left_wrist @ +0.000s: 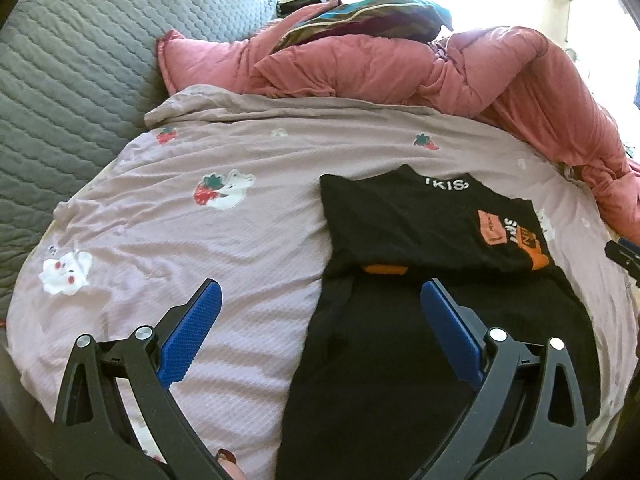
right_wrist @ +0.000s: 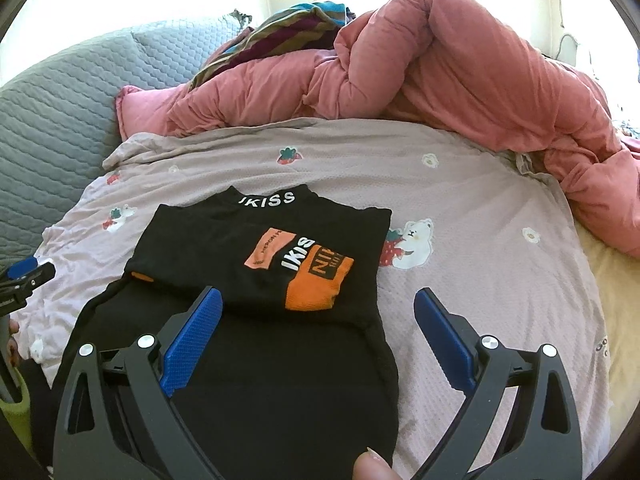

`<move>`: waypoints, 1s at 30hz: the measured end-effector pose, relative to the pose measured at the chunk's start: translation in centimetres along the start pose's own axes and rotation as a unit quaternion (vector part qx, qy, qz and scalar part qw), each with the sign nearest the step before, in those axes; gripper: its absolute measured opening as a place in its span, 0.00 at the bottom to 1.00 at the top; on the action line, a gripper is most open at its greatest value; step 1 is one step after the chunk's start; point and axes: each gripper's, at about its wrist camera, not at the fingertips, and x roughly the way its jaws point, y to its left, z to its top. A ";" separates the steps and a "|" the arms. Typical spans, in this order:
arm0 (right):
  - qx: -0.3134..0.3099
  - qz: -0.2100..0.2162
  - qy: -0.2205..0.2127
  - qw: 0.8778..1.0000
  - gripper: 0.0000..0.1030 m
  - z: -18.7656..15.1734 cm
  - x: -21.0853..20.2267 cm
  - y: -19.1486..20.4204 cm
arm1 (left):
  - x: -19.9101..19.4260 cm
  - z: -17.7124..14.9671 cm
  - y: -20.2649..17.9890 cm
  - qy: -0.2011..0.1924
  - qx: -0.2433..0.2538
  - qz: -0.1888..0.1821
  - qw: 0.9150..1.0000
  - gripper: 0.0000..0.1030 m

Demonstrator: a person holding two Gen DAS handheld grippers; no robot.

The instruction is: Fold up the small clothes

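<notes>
A black top (left_wrist: 432, 232) (right_wrist: 264, 248) with white "IKISS" lettering and orange patches lies flat on the mauve bedsheet (left_wrist: 208, 232) (right_wrist: 460, 208), its upper half folded down over the lower part. My left gripper (left_wrist: 320, 292) hangs open above the garment's left edge, blue pads wide apart, nothing between them. My right gripper (right_wrist: 318, 300) is open too, over the garment's right half near the orange patch. The right gripper's tip shows at the far right edge of the left wrist view, and the left gripper's tip (right_wrist: 28, 276) at the left edge of the right wrist view.
A bunched pink duvet (left_wrist: 460, 76) (right_wrist: 440, 64) lies along the back and right of the bed with a striped cloth (left_wrist: 360, 16) on top. A grey quilted cover (left_wrist: 72, 80) (right_wrist: 60, 96) rises at the left. A fingertip (right_wrist: 372, 468) shows at the bottom.
</notes>
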 end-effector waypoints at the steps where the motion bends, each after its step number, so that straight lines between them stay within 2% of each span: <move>1: 0.000 0.000 0.001 1.000 0.93 -0.1 -0.2 0.0 | -0.1 -0.1 0.2 0.002 0.000 0.001 1.000 0.91; 9: -0.010 0.004 0.013 1.000 0.93 -1.6 -1.1 0.2 | -0.2 -2.5 1.8 0.024 0.002 0.016 1.000 0.91; 20: -0.016 0.006 0.043 0.999 0.94 -4.4 -1.3 0.3 | 0.1 -7.6 3.7 0.083 0.002 0.001 0.997 0.89; 25: -0.022 0.005 0.054 0.998 0.94 -5.5 -1.4 0.3 | -0.1 -9.6 3.8 0.104 -0.003 -0.029 0.994 0.76; 30: -0.024 0.005 0.066 0.998 0.94 -6.6 -1.4 0.2 | -0.2 -10.4 3.8 0.115 -0.013 -0.056 0.992 0.48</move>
